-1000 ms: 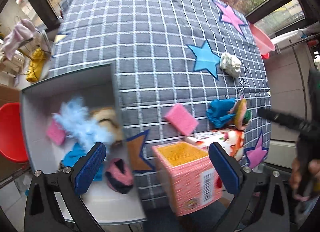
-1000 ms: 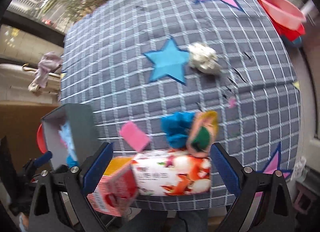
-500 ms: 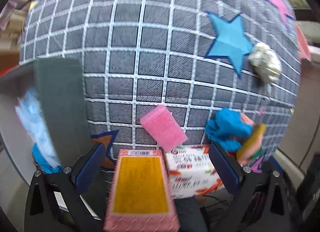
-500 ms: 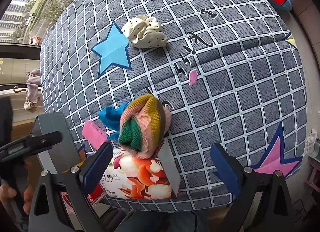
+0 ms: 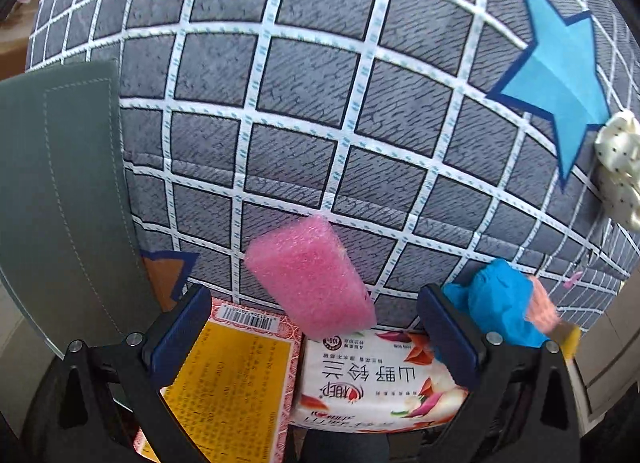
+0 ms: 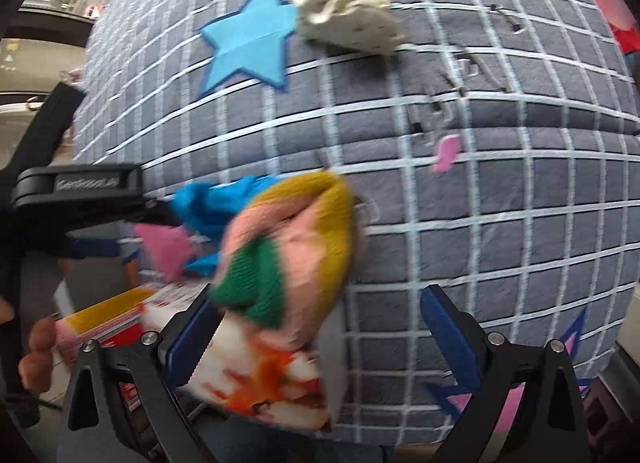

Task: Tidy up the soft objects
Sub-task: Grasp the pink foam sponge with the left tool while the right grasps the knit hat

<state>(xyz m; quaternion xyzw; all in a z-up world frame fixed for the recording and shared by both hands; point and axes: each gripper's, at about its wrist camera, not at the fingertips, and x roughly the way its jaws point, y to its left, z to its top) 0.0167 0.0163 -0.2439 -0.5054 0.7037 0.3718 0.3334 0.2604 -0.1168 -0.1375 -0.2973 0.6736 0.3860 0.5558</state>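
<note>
A pink sponge (image 5: 312,277) lies on the grey checked cloth (image 5: 304,103), just ahead of my open left gripper (image 5: 314,339), whose fingers stand either side of it without touching. A blue cloth (image 5: 498,307) sits by the left gripper's right finger. In the right wrist view a rolled knit sock in pink, green and yellow (image 6: 288,251) lies against the blue cloth (image 6: 212,207); my right gripper (image 6: 320,331) is open just below it. A cream dotted scrunchie (image 6: 348,11) lies farther back beside a blue star patch (image 6: 250,39).
A tissue pack (image 5: 372,379) and a pink-and-yellow box (image 5: 236,379) lie under the left gripper. The grey storage box wall (image 5: 64,199) stands at the left. A person's hand (image 6: 36,355) holds the left gripper. Pink and red basins (image 6: 612,3) sit at the far right.
Both grippers have moved forward and lower toward the cloth. The pink sponge now sits between the left fingers' line, and the knit sock fills more of the right view.
</note>
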